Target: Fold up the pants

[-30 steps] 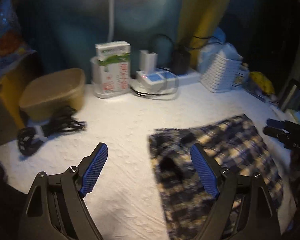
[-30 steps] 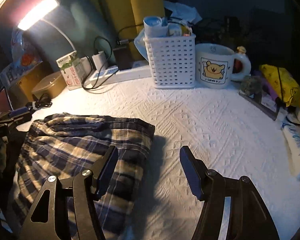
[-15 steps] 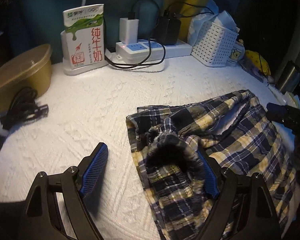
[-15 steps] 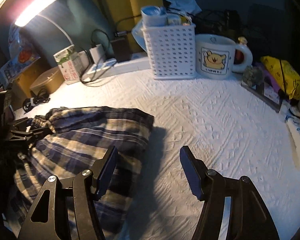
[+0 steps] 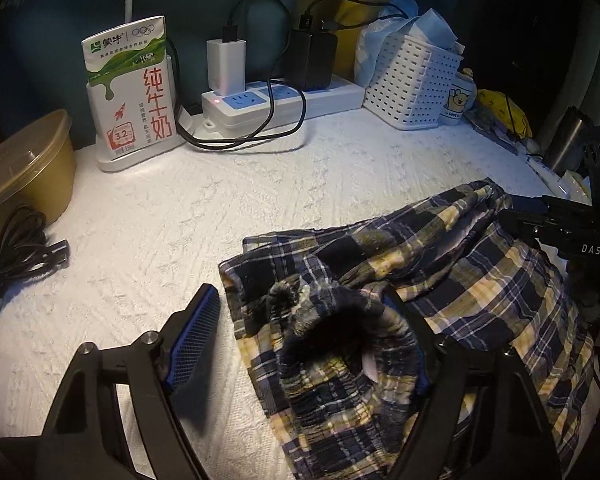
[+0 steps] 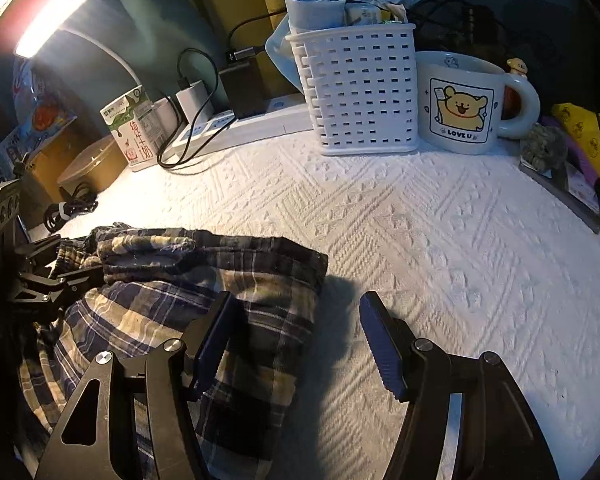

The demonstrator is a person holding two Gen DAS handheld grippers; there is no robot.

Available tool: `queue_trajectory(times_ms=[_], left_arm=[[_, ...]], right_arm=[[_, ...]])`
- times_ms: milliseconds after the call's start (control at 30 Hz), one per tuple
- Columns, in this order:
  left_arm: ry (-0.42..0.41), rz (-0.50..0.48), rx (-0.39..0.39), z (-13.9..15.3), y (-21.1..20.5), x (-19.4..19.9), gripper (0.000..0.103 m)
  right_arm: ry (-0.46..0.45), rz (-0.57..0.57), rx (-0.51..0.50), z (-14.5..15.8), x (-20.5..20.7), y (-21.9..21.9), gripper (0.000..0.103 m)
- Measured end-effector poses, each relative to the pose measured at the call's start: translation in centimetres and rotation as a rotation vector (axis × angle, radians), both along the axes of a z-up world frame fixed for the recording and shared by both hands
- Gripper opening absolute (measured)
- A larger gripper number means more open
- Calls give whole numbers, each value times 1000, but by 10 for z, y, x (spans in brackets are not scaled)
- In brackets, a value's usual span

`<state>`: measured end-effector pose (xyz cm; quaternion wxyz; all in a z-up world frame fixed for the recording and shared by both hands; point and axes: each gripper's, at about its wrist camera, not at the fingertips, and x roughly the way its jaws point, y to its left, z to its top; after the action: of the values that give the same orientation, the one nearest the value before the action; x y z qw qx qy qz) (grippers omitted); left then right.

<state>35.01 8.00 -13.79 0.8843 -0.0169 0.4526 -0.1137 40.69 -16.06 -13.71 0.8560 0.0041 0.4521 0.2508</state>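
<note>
Plaid pants (image 5: 452, 280) lie rumpled on the white textured cover (image 5: 220, 208). My left gripper (image 5: 300, 300) sits low over their near-left corner. A bunched fold of the cloth rises between its jaws and hides the right pad. The left blue pad (image 5: 196, 332) stands clear of the cloth, and the jaws are closing. My right gripper (image 6: 298, 340) is open over the pants' (image 6: 172, 280) right edge, its left finger (image 6: 214, 336) above the fabric and its right finger above the bare cover. Each gripper shows at the edge of the other's view.
Along the back stand a milk carton (image 5: 132, 92), a power strip (image 5: 284, 100) with chargers and cables, a white basket (image 6: 356, 88) and a bear mug (image 6: 464, 104). A lidded brown bowl (image 5: 24, 164) and a coiled black cable (image 5: 20, 244) lie at the left. A lamp (image 6: 48, 16) glows.
My left gripper came down and forward onto the pants' corner, cloth bunched up between its jaws, and the jaws narrowed. My right gripper sank a little toward the pants' edge.
</note>
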Motion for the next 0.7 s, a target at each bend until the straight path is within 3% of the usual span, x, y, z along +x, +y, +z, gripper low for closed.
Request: queue_trajectory(times_ms=[100,333,400,567,633,700], left_arm=[[-6,-11,-21,1,-4,0,58],[-5,-31,-24,2,-9,-1,47],[-6,-30,-39,3,-9,-3,38],[-27,-19,-61,8,-10,-8,23],[-56,-19,-64,15,-11,-12,20],[-80,-24,-53,20,-14,-15,19]], right_arm=[[-6,1,-2,0,1,2,66],[-26,36,-41,-1,-1,17,66],[-21,44,-29,-2,1,19,65],[-3,80,14,-3,4,23,45],[1,89,24,-3,4,24,28],[-16,107,20,0,0,27,21]])
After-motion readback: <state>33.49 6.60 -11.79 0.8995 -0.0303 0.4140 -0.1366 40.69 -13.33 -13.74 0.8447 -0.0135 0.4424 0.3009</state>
